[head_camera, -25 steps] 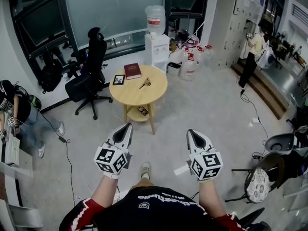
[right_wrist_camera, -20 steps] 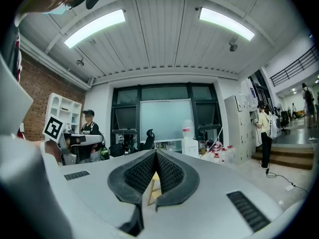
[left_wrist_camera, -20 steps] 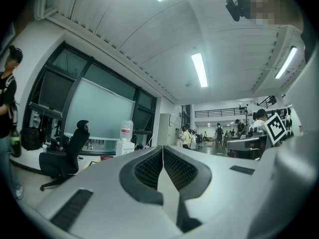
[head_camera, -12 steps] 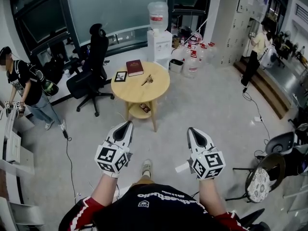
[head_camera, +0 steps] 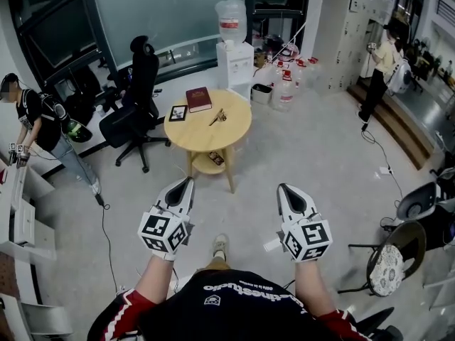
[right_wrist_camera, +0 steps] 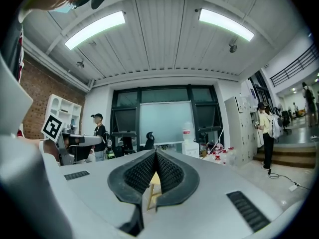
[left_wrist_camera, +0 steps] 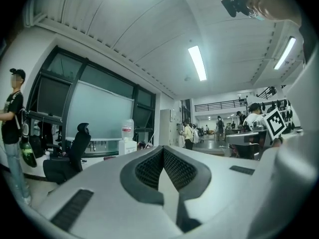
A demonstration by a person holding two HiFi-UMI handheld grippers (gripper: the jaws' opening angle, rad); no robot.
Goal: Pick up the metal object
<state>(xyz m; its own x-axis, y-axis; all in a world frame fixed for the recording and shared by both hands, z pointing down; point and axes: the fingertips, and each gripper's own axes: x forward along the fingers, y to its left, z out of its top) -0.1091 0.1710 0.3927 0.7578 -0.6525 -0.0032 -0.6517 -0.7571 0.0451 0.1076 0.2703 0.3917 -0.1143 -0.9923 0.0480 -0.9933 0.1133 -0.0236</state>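
The small metal object (head_camera: 217, 118) lies near the middle of the round wooden table (head_camera: 231, 135), far ahead of me in the head view. Both grippers hang in the air over the floor, well short of the table. My left gripper (head_camera: 187, 184) is shut and holds nothing, its tips meeting in the left gripper view (left_wrist_camera: 162, 149). My right gripper (head_camera: 285, 188) is also shut and empty. In the right gripper view (right_wrist_camera: 156, 153) a sliver of the table (right_wrist_camera: 154, 182) shows behind the closed pads.
A red book (head_camera: 198, 99) and a small picture frame (head_camera: 175, 112) share the tabletop. A black office chair (head_camera: 136, 94) stands left of the table, a water dispenser (head_camera: 234, 48) and water jugs (head_camera: 286, 80) behind it. One person (head_camera: 37, 123) stands at left, another (head_camera: 384, 59) at far right. A cushioned chair (head_camera: 388, 268) is at my right.
The person at the left has risen and stepped nearer the black chair. Both grippers stay shut and almost in place; the view has shifted only slightly.
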